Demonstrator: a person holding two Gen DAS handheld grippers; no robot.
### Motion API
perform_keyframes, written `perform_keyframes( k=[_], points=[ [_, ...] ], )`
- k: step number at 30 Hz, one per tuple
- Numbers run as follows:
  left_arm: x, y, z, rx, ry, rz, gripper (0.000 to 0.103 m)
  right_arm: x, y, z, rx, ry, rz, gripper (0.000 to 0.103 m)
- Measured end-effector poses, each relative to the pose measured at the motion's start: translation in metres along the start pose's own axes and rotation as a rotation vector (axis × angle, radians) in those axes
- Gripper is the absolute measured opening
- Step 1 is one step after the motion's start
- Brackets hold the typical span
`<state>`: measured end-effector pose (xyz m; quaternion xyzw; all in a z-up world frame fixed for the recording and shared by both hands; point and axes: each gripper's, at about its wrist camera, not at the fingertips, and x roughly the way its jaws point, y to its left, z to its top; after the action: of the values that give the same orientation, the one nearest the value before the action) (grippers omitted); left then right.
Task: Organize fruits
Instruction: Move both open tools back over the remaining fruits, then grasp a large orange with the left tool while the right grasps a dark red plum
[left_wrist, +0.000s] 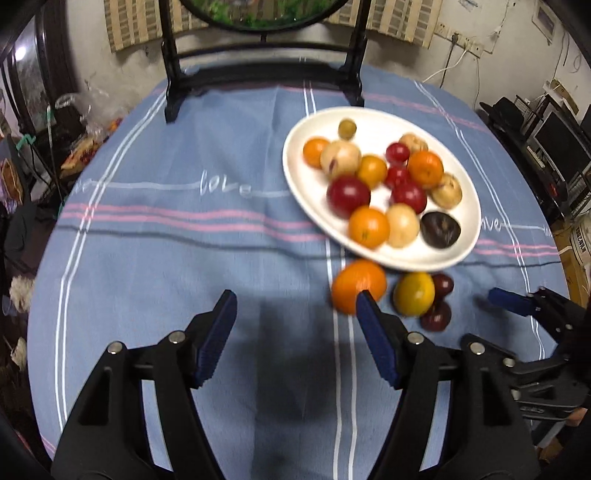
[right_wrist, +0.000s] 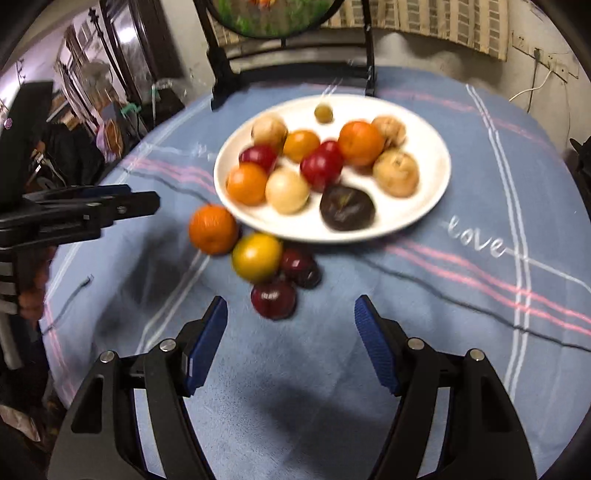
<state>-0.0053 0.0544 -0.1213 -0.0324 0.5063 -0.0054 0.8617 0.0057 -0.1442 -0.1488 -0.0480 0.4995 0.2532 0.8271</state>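
Note:
A white plate (left_wrist: 391, 116) (right_wrist: 434, 177) holds several fruits: oranges, red plums, pale round fruits and one dark purple one. On the cloth by its near rim lie an orange (left_wrist: 358, 286) (right_wrist: 213, 229), a yellow fruit (left_wrist: 413, 293) (right_wrist: 256, 256) and two dark red plums (left_wrist: 436, 315) (right_wrist: 273, 299). My left gripper (left_wrist: 295, 299) is open and empty, and its right fingertip overlaps the orange in the left wrist view. My right gripper (right_wrist: 291, 302) is open, with the nearer plum just ahead of its tips and untouched. Each gripper also shows side-on in the other's view: the right gripper (left_wrist: 517, 302) and the left gripper (right_wrist: 147, 205).
The round table wears a blue cloth (left_wrist: 184, 240) with pink and white stripes. A black stand (left_wrist: 173, 85) carrying a round picture rises at the back edge. Bags and clutter (left_wrist: 85, 122) sit beyond the left edge, and monitors (left_wrist: 561, 144) beyond the right.

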Motion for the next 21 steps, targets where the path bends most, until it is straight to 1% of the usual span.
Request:
perform_keyframes(
  k=[3,7,8,10,11,12,14,16,21],
  points=[
    [0.000,0.000,-0.008,0.009,0.007,0.004,0.068,0.014,0.004,0.001,0.007,0.032,-0.006,0.069],
    [-0.002,0.001,-0.010,0.005,0.008,-0.001,0.069,0.029,0.004,0.004,0.016,0.069,-0.008,0.061],
    [-0.002,0.001,-0.011,0.006,0.008,-0.003,0.069,0.033,0.003,0.005,0.019,0.084,-0.005,0.055],
    [0.000,-0.001,-0.011,0.013,0.013,-0.010,0.069,0.034,0.003,0.005,0.023,0.076,0.008,0.049],
    [0.002,-0.003,-0.011,0.021,0.017,-0.018,0.069,0.035,0.004,0.006,0.024,0.080,0.026,0.036],
    [0.004,-0.006,-0.011,0.029,0.020,-0.024,0.069,0.034,0.004,0.006,0.023,0.080,0.033,0.033],
    [0.008,-0.013,-0.010,0.057,0.022,-0.039,0.069,0.032,0.005,0.005,0.019,0.081,0.035,0.032],
    [0.013,-0.018,-0.009,0.081,0.028,-0.051,0.070,0.025,0.003,0.002,0.027,0.076,0.057,0.032],
    [0.027,-0.028,-0.005,0.115,0.043,-0.074,0.070,0.011,-0.011,-0.006,0.086,0.063,0.082,0.033]
  ],
)
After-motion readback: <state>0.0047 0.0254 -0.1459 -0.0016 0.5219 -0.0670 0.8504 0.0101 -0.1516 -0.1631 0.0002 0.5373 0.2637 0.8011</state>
